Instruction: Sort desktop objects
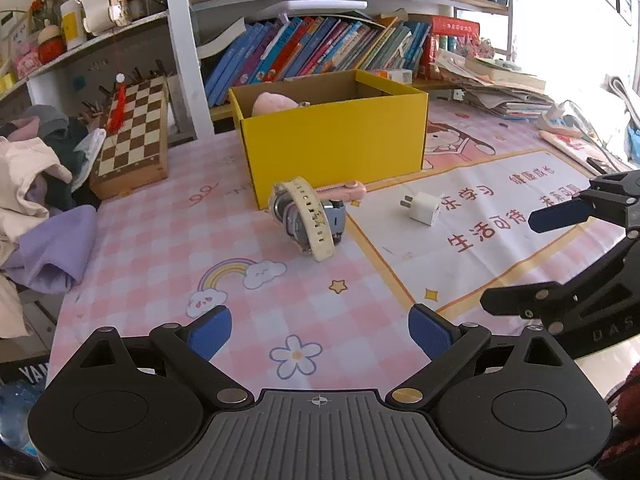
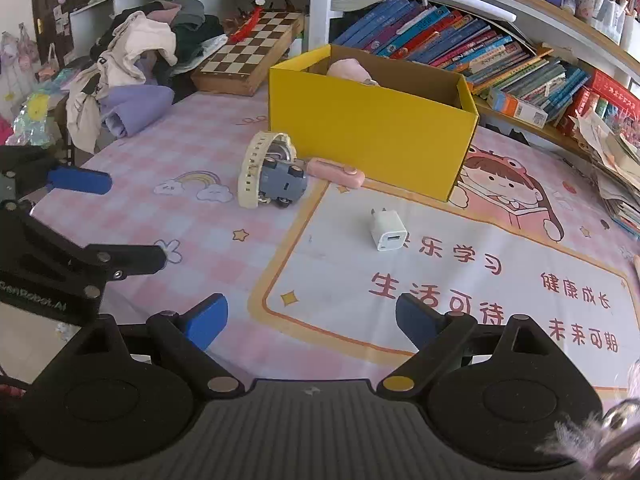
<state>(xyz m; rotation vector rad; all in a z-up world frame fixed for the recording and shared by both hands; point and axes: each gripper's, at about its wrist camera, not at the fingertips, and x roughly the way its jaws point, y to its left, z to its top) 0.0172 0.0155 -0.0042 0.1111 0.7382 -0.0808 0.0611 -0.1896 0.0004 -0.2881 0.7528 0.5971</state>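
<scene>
Two sets of blue-padded black tongs hovering low over the pink checked desk mat (image 1: 152, 240), both spread wide, nothing between the pads: left gripper (image 1: 320, 336), right gripper (image 2: 312, 320).

Nearest loose item: small white cube-shaped plastic wall charger (image 2: 385, 231), flat on the white panel of the mat, straight ahead and a touch right of the right gripper's centre line. Clearly the closer pick for the right hand; from the left wrist camera same charger (image 1: 423, 208) off to the right.

Further out: grey toy car (image 1: 334, 220) tipped on its side with a cream rubber watch strap (image 1: 312, 220) looped round it, dead ahead of the left gripper. Strap's long run roughly front to back from there. Just behind, touching or nearly so, a pink plastic utility-knife-shaped thing (image 2: 336, 172) lying crosswise against the foot of the box.

Farthest: open yellow cardboard box (image 1: 336, 148) with a pink soft lump (image 1: 272, 104) already inside.

View differences: right camera shows the charger's port face and the car's wheels; left camera shows the prongs, and the strap hides most of the car.
</scene>
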